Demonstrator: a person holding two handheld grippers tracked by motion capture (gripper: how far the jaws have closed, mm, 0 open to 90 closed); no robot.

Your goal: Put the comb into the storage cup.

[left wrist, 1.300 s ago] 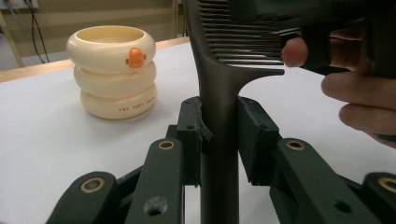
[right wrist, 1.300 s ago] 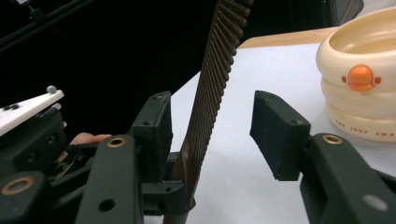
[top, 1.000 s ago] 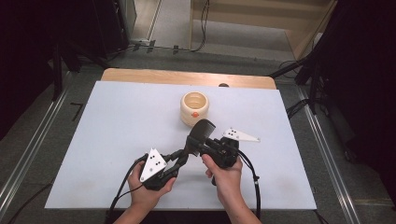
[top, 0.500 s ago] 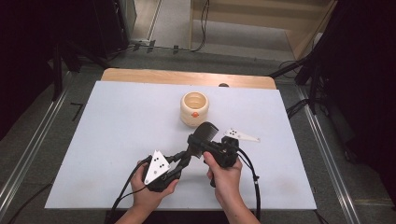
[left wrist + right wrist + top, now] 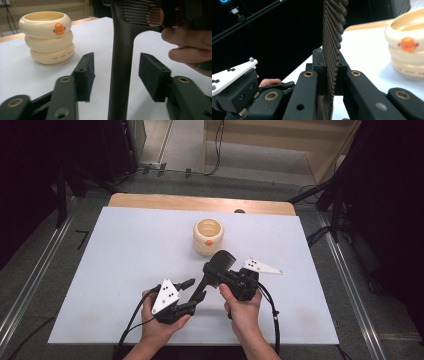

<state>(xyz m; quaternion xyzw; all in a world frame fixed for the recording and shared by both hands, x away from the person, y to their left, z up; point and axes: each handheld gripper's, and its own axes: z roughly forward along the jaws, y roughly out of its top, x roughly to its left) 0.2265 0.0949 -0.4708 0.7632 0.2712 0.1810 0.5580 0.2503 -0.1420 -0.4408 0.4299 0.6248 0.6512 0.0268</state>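
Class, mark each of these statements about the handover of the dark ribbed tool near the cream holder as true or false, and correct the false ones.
1. The right gripper is clamped on the ribbed head of the dark tool. True.
2. The left gripper squeezes the tool's handle tight. False: its fingers stand apart on either side of the handle with gaps, having just been opening.
3. The cream holder is built like three stacked rings with an orange mark on the top one. True.
4. The cream holder lies tipped on its side. False: it stands upright, opening upward.
5. The tool's head rests inside the cream holder. False: the tool is held apart from it, on the person's side.
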